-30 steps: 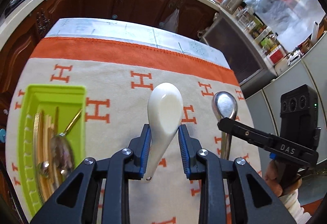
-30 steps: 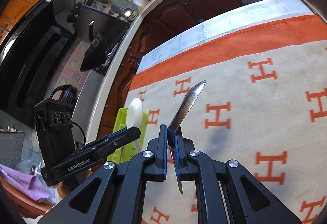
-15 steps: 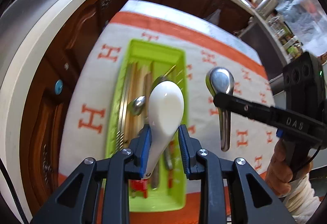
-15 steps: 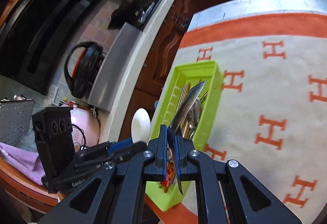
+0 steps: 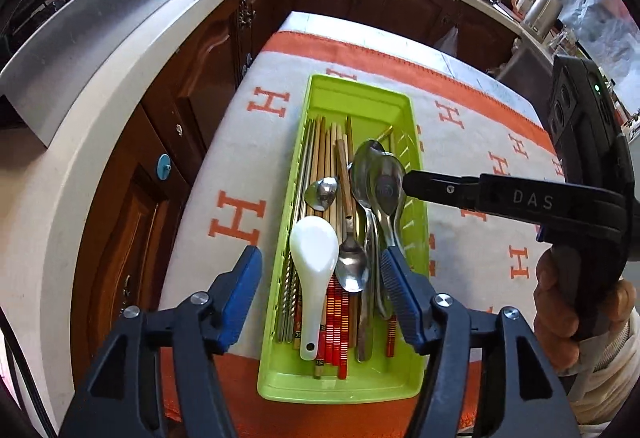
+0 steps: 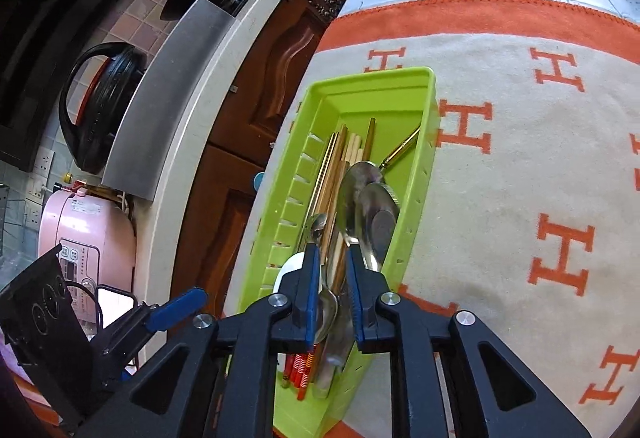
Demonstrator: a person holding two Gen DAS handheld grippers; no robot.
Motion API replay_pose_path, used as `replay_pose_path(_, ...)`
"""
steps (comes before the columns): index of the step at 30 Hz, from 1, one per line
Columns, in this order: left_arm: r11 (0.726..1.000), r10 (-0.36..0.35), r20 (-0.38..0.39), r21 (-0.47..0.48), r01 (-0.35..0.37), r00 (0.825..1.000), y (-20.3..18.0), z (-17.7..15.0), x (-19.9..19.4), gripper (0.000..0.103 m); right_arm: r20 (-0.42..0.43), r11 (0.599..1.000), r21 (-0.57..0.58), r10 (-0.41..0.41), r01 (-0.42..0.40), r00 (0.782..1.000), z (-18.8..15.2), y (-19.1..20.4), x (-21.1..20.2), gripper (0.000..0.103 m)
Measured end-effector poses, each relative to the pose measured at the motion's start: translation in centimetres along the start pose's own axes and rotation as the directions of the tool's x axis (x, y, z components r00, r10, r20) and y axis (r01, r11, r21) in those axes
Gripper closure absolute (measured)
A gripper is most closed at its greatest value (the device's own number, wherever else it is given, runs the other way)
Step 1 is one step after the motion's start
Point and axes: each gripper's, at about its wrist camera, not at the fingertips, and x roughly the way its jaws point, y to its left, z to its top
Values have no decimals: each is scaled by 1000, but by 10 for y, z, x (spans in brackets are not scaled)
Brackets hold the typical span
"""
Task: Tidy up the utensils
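Low in the left wrist frame, the left gripper [image 5: 320, 292] has just been opening, jaws wide around the white spoon [image 5: 314, 266] lying in the green tray [image 5: 340, 384]. At bottom centre, the right gripper [image 6: 333, 292] has opened narrowly, releasing the metal spoon [image 6: 374, 222].

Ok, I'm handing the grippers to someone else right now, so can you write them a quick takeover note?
Left gripper: open, jaws have just been opening; the white spoon lies free in the green tray.
Right gripper: jaws slightly apart, have just been opening; its metal spoon rests on other spoons in the tray, pads apparently off it.
Done: both spoons are in the tray beside the chopsticks.
Left: lift both grippers clear. No loose utensils show on the cloth in these views.
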Motion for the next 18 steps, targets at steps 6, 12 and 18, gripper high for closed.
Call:
replay_pose_path(6,1000,25,17,4,-26,1000,-7,-1,-6,35,35,1000,-13,-11,11,999,-8,1,-26,84)
replay_pose_path(12,999,27,31,19,-28,999,-17,-7,-9,27,55,998,-8,-63,63,997,-24,-11,-48,82)
replay_pose_path(18,997,45,23,56,-46,999,-37,-12,-6,18,78,994,-5,-112,113,991,-44,-30,-69,81)
